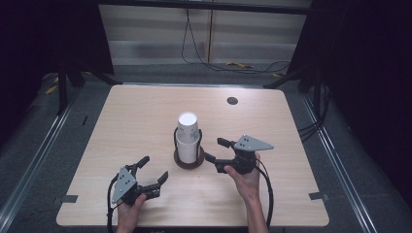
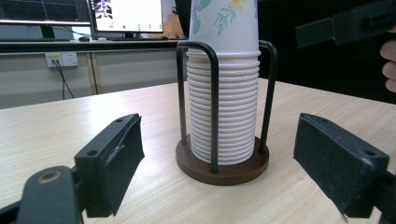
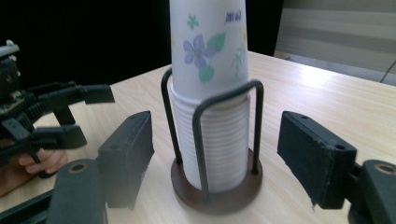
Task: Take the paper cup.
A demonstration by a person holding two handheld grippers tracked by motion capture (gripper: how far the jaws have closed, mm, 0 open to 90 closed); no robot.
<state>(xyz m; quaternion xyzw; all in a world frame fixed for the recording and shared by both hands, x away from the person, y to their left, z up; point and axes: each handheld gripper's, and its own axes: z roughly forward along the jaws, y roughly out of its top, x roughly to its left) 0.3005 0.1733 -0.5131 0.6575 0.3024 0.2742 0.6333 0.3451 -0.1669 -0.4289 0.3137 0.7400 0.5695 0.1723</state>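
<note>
From the high view, your stack of paper cups (image 1: 187,138) stands upright in a wire holder (image 1: 189,156) mid-table (image 1: 145,116); your left gripper (image 1: 150,175) and right gripper (image 1: 214,149) flank it, both spread and empty.

In the left gripper view, ribbed white rims pile inside black rods on a round brown wooden base (image 2: 222,166).

In the right gripper view, the top cup (image 3: 208,44) shows printed flowers.

Light wooden table (image 1: 121,121), round brown cup holder base (image 1: 189,163) resting centrally
</note>
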